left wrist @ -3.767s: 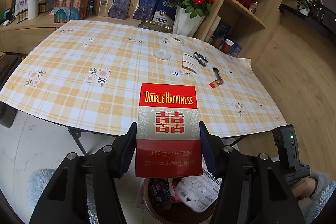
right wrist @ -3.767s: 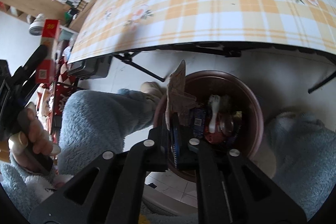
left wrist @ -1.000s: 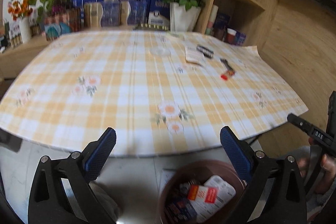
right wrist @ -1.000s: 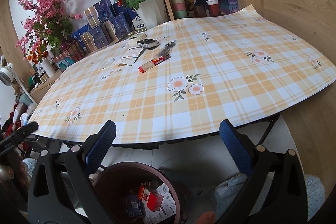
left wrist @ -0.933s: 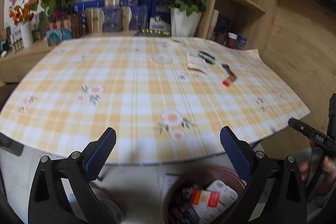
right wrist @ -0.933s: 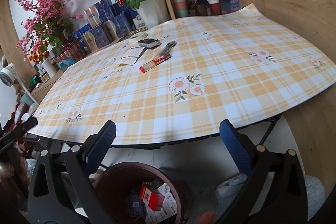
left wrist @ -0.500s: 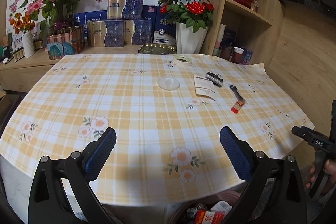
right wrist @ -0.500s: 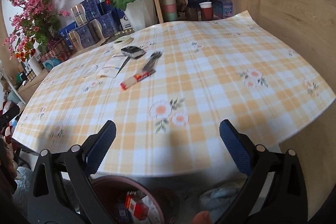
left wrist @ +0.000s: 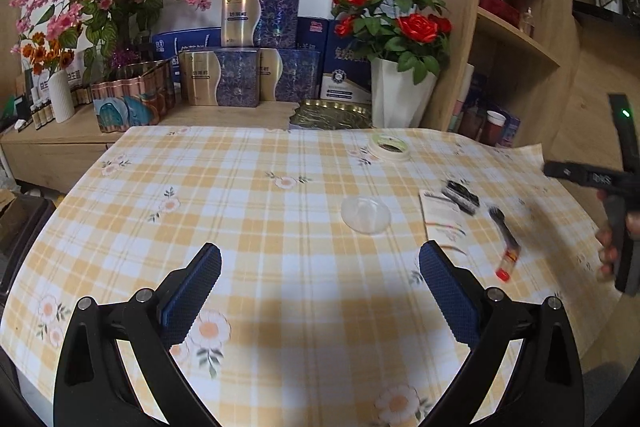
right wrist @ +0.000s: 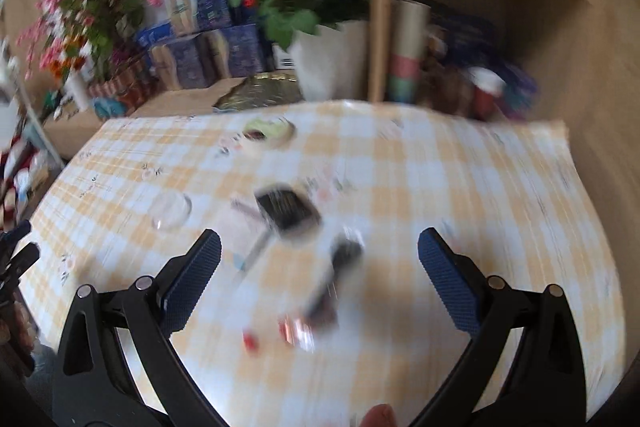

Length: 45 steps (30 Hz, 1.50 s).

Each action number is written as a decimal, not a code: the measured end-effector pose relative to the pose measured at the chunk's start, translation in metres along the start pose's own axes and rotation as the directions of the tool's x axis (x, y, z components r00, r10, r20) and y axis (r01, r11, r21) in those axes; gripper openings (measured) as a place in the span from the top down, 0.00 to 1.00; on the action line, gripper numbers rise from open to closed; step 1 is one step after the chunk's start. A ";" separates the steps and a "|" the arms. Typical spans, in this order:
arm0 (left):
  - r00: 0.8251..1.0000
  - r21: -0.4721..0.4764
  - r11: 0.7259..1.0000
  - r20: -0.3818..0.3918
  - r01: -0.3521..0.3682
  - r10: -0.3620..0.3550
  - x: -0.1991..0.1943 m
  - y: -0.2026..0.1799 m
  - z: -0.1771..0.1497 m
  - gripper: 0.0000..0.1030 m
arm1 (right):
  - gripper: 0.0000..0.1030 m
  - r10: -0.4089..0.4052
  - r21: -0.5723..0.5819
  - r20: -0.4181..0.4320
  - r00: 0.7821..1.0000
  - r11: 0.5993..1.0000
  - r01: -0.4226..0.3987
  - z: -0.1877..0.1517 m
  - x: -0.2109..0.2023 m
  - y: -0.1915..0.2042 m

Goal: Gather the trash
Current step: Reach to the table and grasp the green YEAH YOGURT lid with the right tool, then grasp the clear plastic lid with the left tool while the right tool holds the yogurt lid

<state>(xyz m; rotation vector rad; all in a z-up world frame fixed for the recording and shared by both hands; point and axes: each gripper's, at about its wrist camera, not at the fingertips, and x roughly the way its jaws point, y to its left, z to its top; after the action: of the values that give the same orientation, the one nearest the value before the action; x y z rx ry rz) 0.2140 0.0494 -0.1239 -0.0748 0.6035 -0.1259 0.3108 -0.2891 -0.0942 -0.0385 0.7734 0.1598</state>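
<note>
Hovering over table [left wrist: 280,227], two grippers, jaws wide, empty, one lighter [left wrist: 506,251], one lid [left wrist: 365,215].

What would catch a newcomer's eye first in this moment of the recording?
The yellow checked floral tablecloth fills both views, with red roses in a white vase behind its far edge. Scattered right of centre lie a clear round plastic lid, a paper leaflet and a red-tipped black stick.

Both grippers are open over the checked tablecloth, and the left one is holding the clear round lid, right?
Not quite. The left gripper is open and empty; the left wrist view shows the clear round lid lying on the checked tablecloth ahead of it, untouched. The right gripper is open too.
</note>
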 end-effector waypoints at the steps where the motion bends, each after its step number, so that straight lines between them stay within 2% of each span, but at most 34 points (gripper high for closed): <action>1: 1.000 -0.005 1.000 0.000 -0.006 0.006 0.005 0.003 0.005 0.06 | 0.06 0.003 -0.021 -0.007 1.000 1.000 -0.004 0.011 0.010 0.005; 3: 1.000 -0.010 1.000 -0.001 -0.017 0.017 0.014 0.007 0.011 0.06 | 0.06 0.014 -0.078 -0.038 0.999 0.997 -0.017 0.045 0.048 0.021; 7: 0.999 -0.030 0.999 -0.014 -0.032 0.031 0.030 0.018 0.017 0.06 | 0.06 0.021 -0.100 -0.116 0.993 0.994 -0.033 0.086 0.118 0.050; 10: 0.999 -0.053 0.998 -0.029 -0.044 0.042 0.042 0.029 0.019 0.06 | 0.06 -0.035 -0.130 -0.178 0.983 0.991 0.012 0.102 0.172 0.068; 13: 0.998 -0.063 0.997 -0.039 -0.054 0.051 0.052 0.037 0.021 0.06 | 0.06 -0.066 -0.113 -0.233 0.970 0.993 0.041 0.110 0.215 0.077; 18: 0.997 -0.078 0.995 -0.055 -0.060 0.056 0.067 0.048 0.024 0.06 | 0.06 -0.064 -0.041 -0.320 0.945 0.998 0.053 0.119 0.261 0.084; 21: 0.996 -0.089 0.995 -0.075 -0.051 0.044 0.077 0.050 0.025 0.06 | 0.06 -0.108 -0.028 -0.402 0.909 0.994 0.106 0.120 0.284 0.084; 24: 0.995 -0.100 0.995 -0.094 -0.027 0.017 0.087 0.046 0.027 0.06 | 0.06 -0.086 0.023 -0.436 0.896 0.994 0.107 0.121 0.292 0.079; 25: 0.995 -0.102 0.995 -0.100 -0.018 0.008 0.089 0.044 0.027 0.06 | 0.12 -0.081 0.034 -0.457 0.886 0.994 0.108 0.120 0.294 0.078; 26: 0.994 -0.103 0.995 -0.106 -0.008 -0.003 0.091 0.041 0.028 0.06 | 0.18 -0.060 0.049 -0.464 0.884 0.994 0.093 0.118 0.295 0.077; 27: 0.994 -0.103 0.995 -0.106 -0.002 -0.009 0.092 0.039 0.029 0.06 | 0.19 -0.043 0.066 -0.464 0.885 0.994 0.083 0.117 0.292 0.076; 31: 0.991 -0.104 0.994 -0.127 0.028 -0.041 0.098 0.029 0.028 0.06 | 0.19 -0.010 0.054 -0.372 0.928 0.998 0.033 0.117 0.264 0.074; 36: 0.980 -0.067 0.996 -0.187 0.062 -0.074 0.114 0.011 0.026 0.06 | 0.19 0.053 0.005 -0.279 0.959 0.999 -0.053 0.108 0.210 0.073; 41: 0.959 -0.052 0.993 -0.261 0.102 -0.112 0.141 -0.006 0.025 0.06 | 0.19 0.118 -0.025 -0.190 0.975 0.992 -0.125 0.083 0.149 0.067; 45: 0.939 -0.025 0.994 -0.326 0.109 -0.111 0.172 -0.023 0.028 0.06 | 0.19 0.166 0.006 -0.136 0.977 0.986 -0.166 0.056 0.107 0.054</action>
<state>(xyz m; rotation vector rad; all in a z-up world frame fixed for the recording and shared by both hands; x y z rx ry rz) 0.3680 0.0035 -0.1949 -0.0947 0.9327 -0.2485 0.4161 -0.2172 -0.1278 0.0108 0.9131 0.3206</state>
